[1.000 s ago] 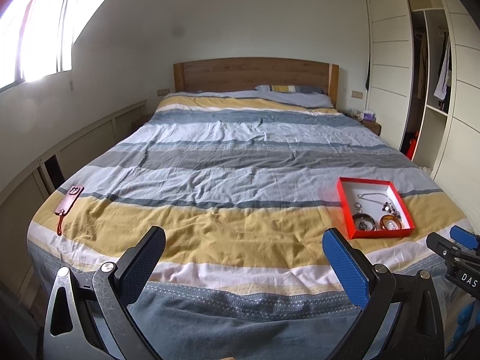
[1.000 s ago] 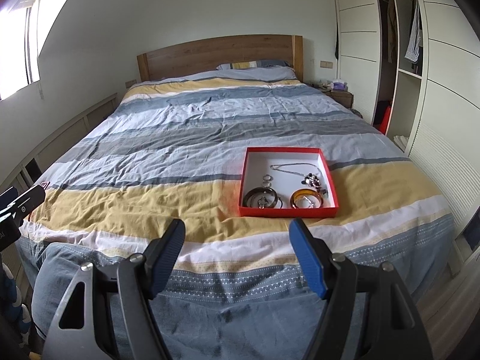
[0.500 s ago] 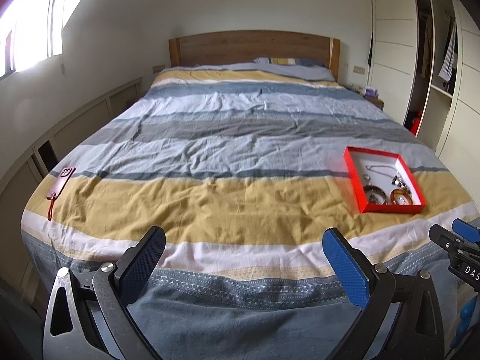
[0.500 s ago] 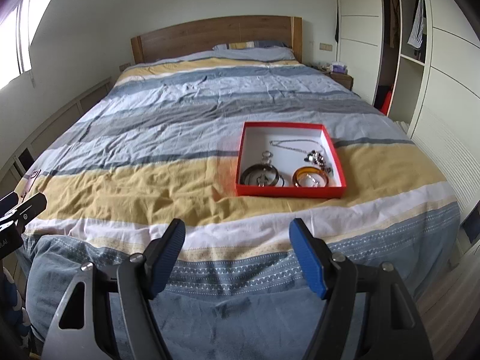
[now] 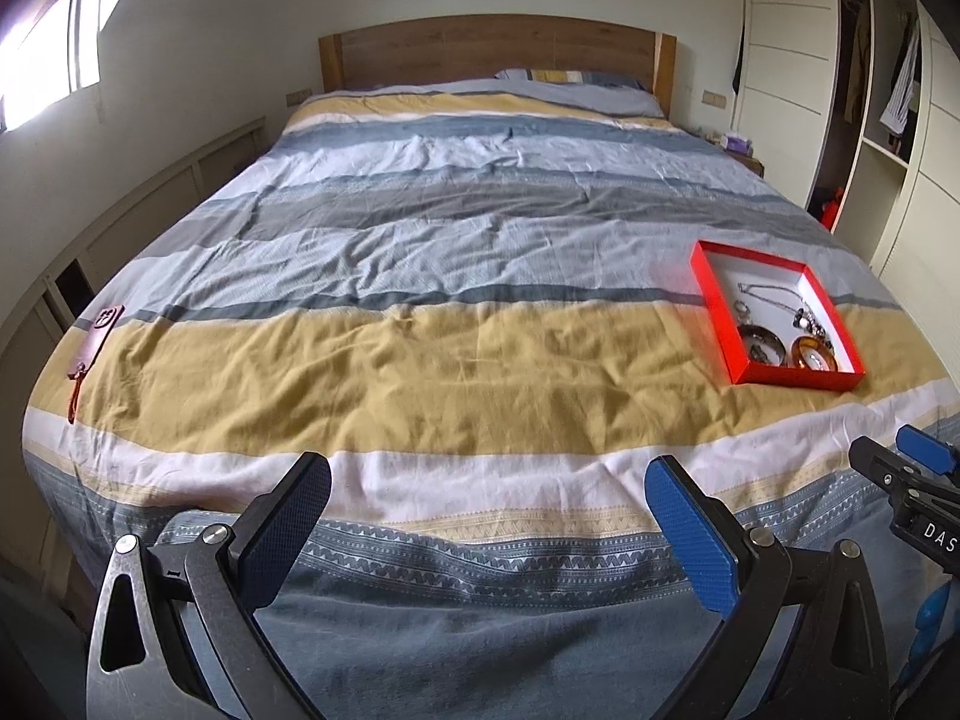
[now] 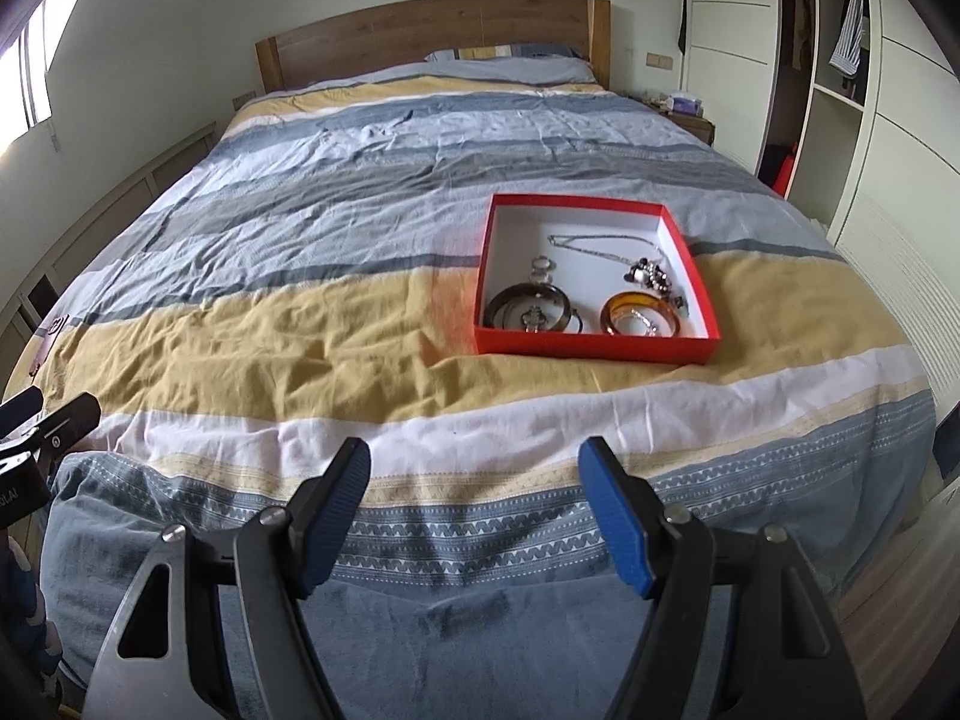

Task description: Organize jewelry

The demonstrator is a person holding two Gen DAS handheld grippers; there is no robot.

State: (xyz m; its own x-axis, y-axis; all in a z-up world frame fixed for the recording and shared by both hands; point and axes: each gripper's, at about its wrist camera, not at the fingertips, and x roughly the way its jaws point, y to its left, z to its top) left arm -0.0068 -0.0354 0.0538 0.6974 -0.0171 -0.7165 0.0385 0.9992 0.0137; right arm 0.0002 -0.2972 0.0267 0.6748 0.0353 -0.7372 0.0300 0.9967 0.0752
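Here the left gripper and the right gripper both hang over the foot of the bed, each with its fingers spread wide and holding nothing. The red tray lies on the yellow stripe, towards the right side — inside it are a dark bangle, an amber bangle and a chain necklace, well apart from both grippers.

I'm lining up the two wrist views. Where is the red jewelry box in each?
Left wrist: red jewelry box lies at right of the picture, on the bed's yellow stripe.
Right wrist: the box sits just right of centre, beyond the open fingers.
Shared landmark: the wooden headboard at the top of both.
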